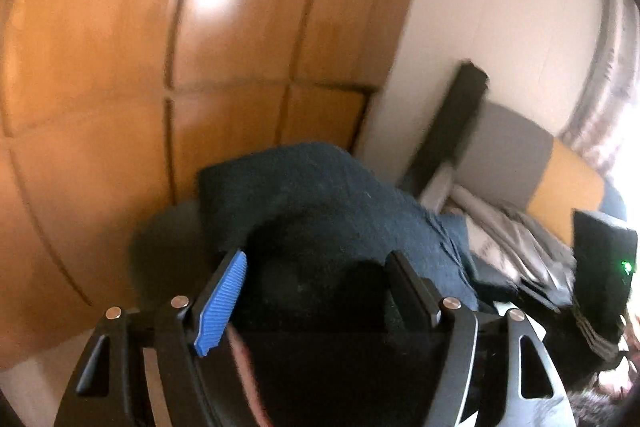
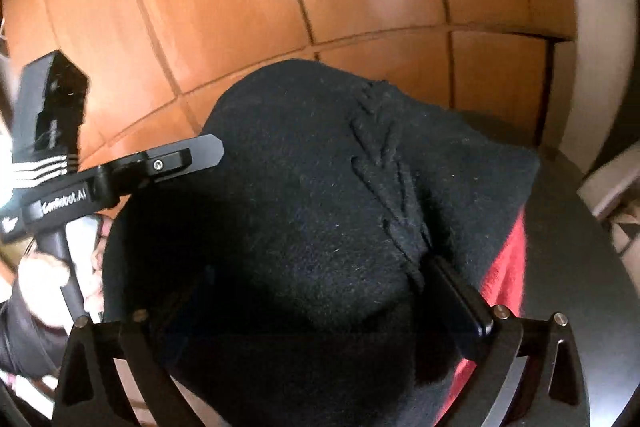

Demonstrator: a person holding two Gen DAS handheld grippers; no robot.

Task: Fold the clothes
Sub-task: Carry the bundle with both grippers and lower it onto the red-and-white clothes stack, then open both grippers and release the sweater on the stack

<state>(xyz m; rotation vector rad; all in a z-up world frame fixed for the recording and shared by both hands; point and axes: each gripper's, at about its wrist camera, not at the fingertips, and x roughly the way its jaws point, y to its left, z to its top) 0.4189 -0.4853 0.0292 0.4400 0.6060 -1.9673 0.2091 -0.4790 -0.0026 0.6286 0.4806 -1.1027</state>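
Note:
A dark navy knit sweater [image 1: 320, 195] with a cable pattern [image 2: 384, 163] is bunched up and fills the space between the fingers of both grippers. My left gripper [image 1: 316, 271] has its blue-padded fingers spread wide around the fabric. My right gripper [image 2: 312, 291] also has its fingers spread, with the sweater draped over and between them. The left gripper body [image 2: 120, 171] shows at the left of the right wrist view, held by a hand. A red garment [image 2: 504, 267] lies under the sweater on a dark round table [image 2: 568, 227].
Wooden wardrobe doors [image 1: 120, 47] stand close behind. A white wall [image 1: 500, 7], a grey and orange headboard [image 1: 540, 155] and light bedding [image 1: 500, 223] are at the right. The right gripper's body [image 1: 600, 259] shows at the right edge.

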